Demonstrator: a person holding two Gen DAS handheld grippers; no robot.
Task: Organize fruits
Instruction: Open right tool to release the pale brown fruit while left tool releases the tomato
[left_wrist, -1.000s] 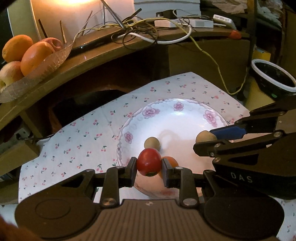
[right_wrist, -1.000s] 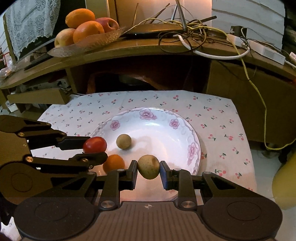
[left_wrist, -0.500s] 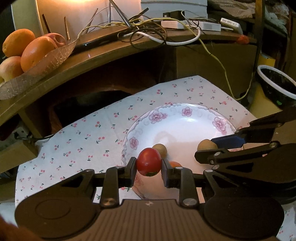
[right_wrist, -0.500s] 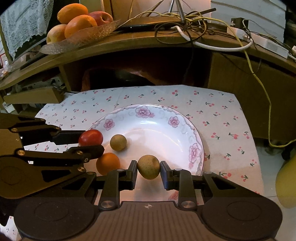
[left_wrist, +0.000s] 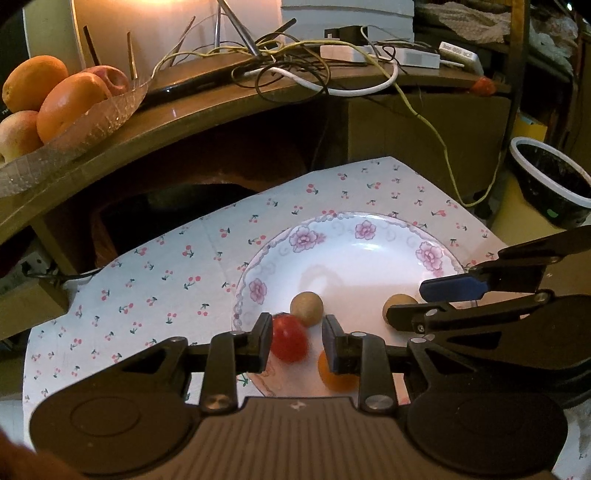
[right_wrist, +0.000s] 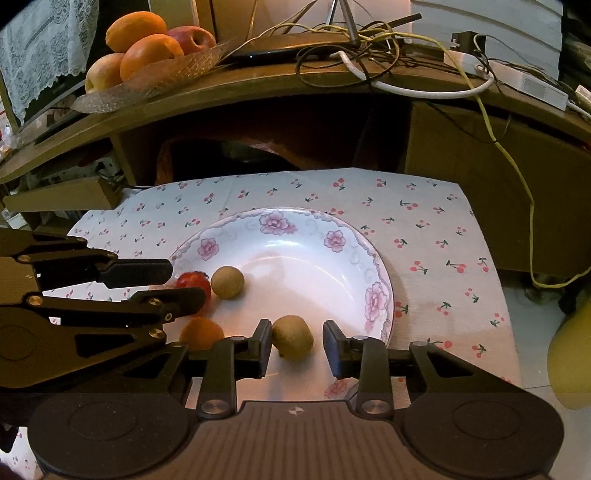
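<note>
We note the left gripper (left_wrist: 297, 338) jaws parted, red fruit (left_wrist: 289, 338) loose between them at lower centre. Right gripper (right_wrist: 297, 345) likewise parted around a brown fruit (right_wrist: 292, 336). Both lie on the plate (right_wrist: 332, 258); fruit bowl (right_wrist: 155, 75) upper left.

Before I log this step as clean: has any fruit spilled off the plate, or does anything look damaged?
Nothing stands out. The red fruit, orange fruit, round brown fruit and kiwi all lie inside the flowered plate. Both the left gripper and the right gripper are open. No spill or damage shows.
</note>
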